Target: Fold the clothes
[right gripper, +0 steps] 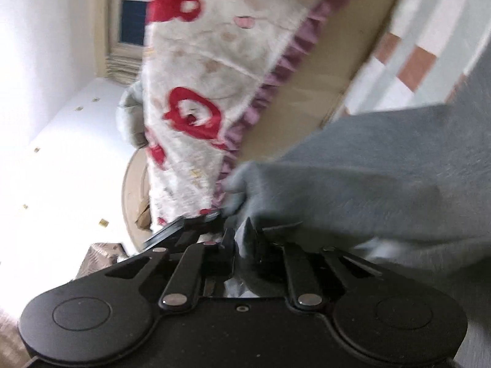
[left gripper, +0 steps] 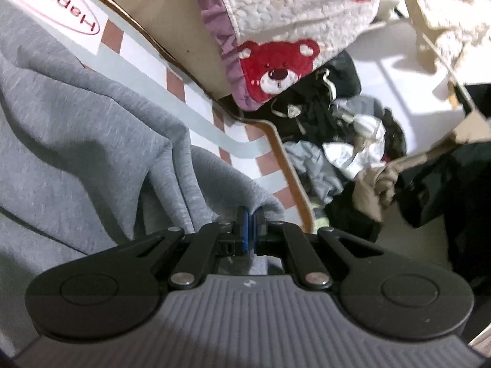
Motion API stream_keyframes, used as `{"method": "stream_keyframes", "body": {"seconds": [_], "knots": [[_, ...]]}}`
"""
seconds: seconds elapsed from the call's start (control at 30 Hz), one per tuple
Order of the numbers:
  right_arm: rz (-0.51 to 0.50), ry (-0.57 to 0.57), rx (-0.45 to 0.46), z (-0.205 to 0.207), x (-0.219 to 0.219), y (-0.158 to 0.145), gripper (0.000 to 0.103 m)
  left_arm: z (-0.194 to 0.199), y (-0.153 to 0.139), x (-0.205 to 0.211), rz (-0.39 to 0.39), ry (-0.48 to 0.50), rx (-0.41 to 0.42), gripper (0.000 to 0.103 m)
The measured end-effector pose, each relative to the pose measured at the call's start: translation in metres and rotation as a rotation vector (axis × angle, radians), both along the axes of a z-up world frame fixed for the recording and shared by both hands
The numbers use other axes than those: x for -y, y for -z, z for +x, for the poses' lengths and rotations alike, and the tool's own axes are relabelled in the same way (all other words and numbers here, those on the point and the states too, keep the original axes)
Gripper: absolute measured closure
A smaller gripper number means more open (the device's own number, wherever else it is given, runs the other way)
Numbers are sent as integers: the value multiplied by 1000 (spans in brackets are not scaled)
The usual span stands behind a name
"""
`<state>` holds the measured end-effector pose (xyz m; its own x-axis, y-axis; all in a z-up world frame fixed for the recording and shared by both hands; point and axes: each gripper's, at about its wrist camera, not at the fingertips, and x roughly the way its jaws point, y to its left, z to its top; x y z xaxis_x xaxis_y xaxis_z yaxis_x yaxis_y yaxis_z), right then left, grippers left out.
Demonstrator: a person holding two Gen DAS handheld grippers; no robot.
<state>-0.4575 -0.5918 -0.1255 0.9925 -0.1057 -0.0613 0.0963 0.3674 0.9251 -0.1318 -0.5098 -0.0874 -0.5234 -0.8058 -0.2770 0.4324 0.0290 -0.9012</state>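
Pinching a fold of the grey garment [left gripper: 92, 128] between its blue pads, the left gripper [left gripper: 251, 230] is closed on the cloth, with both fingers pressed together around the fabric edge. The garment spreads to the left of this gripper and ahead of it, lying rumpled over a striped mat [left gripper: 202, 113] with pale blue and brown bands. Ahead and to the right of the left gripper lies a heap of mixed clothes [left gripper: 343, 153], dark, grey and white, on the floor. Farther ahead hangs a white quilt [left gripper: 291, 9] with red bear prints and a purple frill. The right gripper [right gripper: 244, 239] is likewise closed on the grey garment [right gripper: 383, 184], a wad of cloth caught between its black fingers; the fabric rises ahead and to the right of this gripper. To its front left hangs the same quilt [right gripper: 214, 61], blurred in this view, and the striped mat [right gripper: 429, 46] shows at far upper right.
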Motion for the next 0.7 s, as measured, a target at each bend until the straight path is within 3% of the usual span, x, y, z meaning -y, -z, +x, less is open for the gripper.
{"method": "stream_keyframes", "body": {"seconds": [0.13, 0.3, 0.4, 0.5, 0.7], "knots": [[-86, -85, -107, -5, -21, -16, 90, -12, 2, 3, 88, 28, 135, 98], [-97, -68, -265, 1, -24, -8, 86, -38, 6, 4, 229, 69, 486, 97], [-104, -58, -360, 5, -25, -4, 64, -35, 9, -5, 254, 52, 505, 97], [-110, -48, -454, 9, -27, 0, 53, -22, 6, -19, 252, 11, 511, 94], [-169, -51, -606, 46, -21, 17, 51, 11, 2, -56, 298, -88, 544, 94]]}}
